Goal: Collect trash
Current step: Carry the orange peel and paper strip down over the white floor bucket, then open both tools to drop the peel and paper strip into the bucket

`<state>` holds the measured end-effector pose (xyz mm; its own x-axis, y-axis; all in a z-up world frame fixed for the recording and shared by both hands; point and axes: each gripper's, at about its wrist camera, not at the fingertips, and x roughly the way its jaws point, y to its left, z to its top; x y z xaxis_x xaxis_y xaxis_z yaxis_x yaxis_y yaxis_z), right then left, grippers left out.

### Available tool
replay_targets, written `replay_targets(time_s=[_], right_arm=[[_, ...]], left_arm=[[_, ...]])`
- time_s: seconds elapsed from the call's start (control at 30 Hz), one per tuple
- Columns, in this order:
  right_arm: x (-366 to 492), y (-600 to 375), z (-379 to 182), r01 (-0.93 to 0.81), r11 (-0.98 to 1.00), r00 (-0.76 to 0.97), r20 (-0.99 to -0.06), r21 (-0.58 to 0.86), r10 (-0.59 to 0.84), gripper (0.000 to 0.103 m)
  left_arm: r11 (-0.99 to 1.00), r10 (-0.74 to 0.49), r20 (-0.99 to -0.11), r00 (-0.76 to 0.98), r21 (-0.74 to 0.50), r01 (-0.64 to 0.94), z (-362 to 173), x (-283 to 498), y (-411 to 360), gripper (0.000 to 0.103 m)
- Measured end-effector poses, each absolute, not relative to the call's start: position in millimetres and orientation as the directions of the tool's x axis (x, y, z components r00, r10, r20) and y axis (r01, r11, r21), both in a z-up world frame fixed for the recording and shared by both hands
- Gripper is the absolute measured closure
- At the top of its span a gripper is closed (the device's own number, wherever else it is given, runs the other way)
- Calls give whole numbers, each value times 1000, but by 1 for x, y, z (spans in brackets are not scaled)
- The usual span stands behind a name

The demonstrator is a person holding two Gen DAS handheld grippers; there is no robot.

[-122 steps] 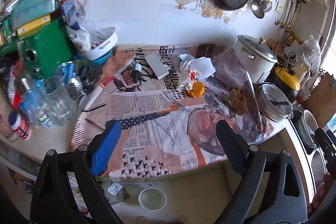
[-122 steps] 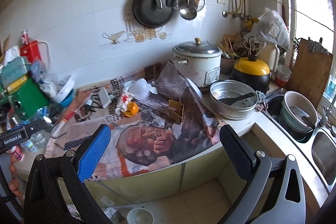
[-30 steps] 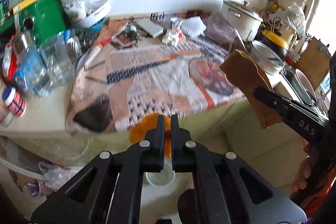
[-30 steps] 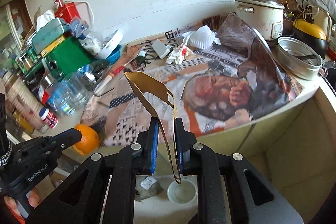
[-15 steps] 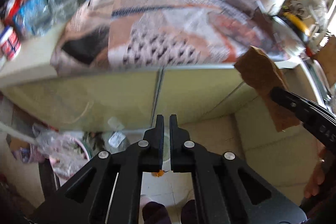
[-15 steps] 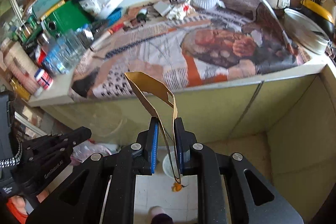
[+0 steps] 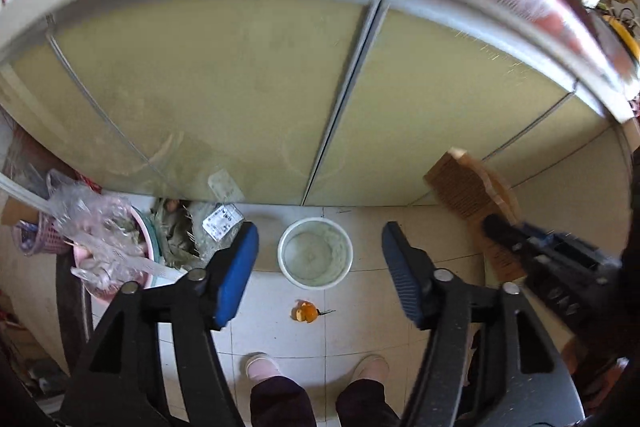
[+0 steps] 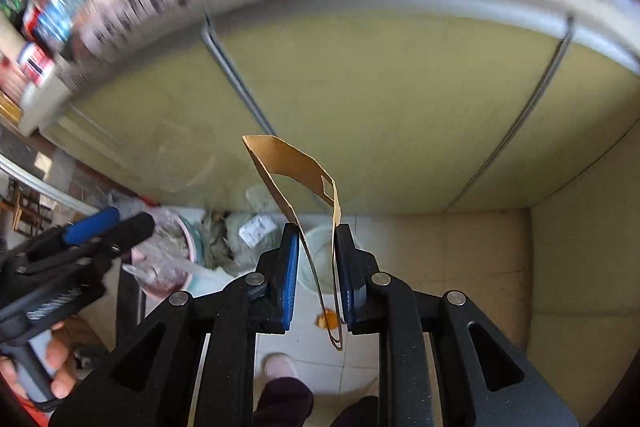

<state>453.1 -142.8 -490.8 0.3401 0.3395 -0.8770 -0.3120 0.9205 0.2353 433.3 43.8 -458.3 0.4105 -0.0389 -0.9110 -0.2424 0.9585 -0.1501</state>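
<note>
Left gripper (image 7: pixel 316 269) above white bucket (image 7: pixel 315 253)

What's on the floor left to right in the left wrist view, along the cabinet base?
Pink basin with clear plastic → bag of green scraps → white bucket → cardboard piece held by the right gripper.
</note>
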Motion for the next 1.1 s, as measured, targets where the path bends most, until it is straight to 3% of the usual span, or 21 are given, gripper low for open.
replay_targets(time_s=[0.3, 0.5, 0.57, 0.63, 0.9, 1.1], right_arm=[[472, -107, -665, -323, 917, 207, -928, 235, 311, 86], [487, -80, -741, -330, 914, 162, -940, 236, 301, 78], [490, -74, -750, -342, 911, 148, -944, 232, 295, 69], [492, -71, -752, -342, 909, 135, -945, 240, 300, 61], [492, -88, -709, -333, 906, 150, -934, 260, 323, 61], [482, -118, -592, -316, 913, 230, -912, 259, 339, 61]], left_arm=[[954, 9, -940, 342, -94, -285, -582, 428, 58, 33], [956, 21, -957, 288, -66, -286, -646, 424, 69, 33], [956, 17, -961, 278, -65, -285, -659, 423, 70, 33], [956, 15, -962, 274, -67, -286, -663, 423, 69, 33], [957, -15, -955, 298, -100, -273, -624, 430, 62, 33], [962, -39, -937, 346, -129, -240, -534, 431, 52, 33]])
